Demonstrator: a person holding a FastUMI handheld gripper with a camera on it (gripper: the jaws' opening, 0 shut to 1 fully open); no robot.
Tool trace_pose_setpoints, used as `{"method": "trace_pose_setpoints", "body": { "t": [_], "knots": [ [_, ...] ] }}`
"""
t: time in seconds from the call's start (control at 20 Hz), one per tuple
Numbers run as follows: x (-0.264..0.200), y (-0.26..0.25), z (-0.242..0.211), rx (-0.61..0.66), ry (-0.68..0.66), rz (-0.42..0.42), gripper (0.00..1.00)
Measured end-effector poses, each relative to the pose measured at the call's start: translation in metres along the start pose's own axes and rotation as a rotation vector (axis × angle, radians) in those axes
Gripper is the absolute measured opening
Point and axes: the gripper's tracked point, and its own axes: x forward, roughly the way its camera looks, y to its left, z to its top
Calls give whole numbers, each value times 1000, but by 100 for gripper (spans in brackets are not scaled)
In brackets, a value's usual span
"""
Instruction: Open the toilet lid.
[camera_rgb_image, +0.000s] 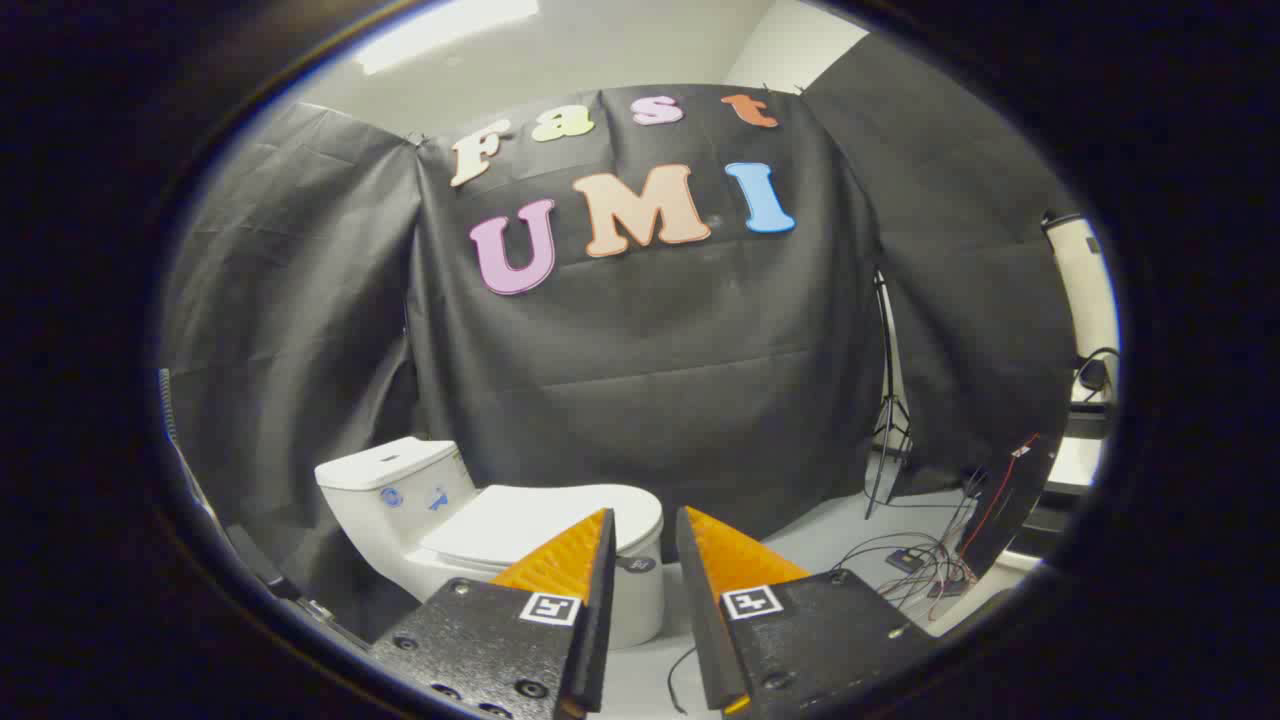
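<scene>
A white toilet stands on the pale floor against the black booth wall, with its tank (385, 470) to the left. The toilet lid (520, 520) lies flat and closed over the bowl. My gripper (645, 512) is held above and in front of the toilet, some way off it. The left fingertip (590, 540) overlaps the lid's front right part in the view, and the right fingertip (710, 545) points at the floor beside the bowl. The fingers stand a narrow gap apart with nothing between them.
To the right of the toilet a thin black tripod stand (885, 420) rises by the cloth wall. Loose cables (920, 575) and a dark leaning panel (1010, 500) lie on the floor further right. Bare floor (820, 530) lies between the toilet and the cables.
</scene>
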Motion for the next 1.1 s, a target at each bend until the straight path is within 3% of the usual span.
{"method": "trace_pose_setpoints", "body": {
  "t": [0.9,1.1],
  "knots": [
    [0,-7,-12,72,5,-26,38],
    [2,-18,-4,145,-48,-54,38]
  ]
}}
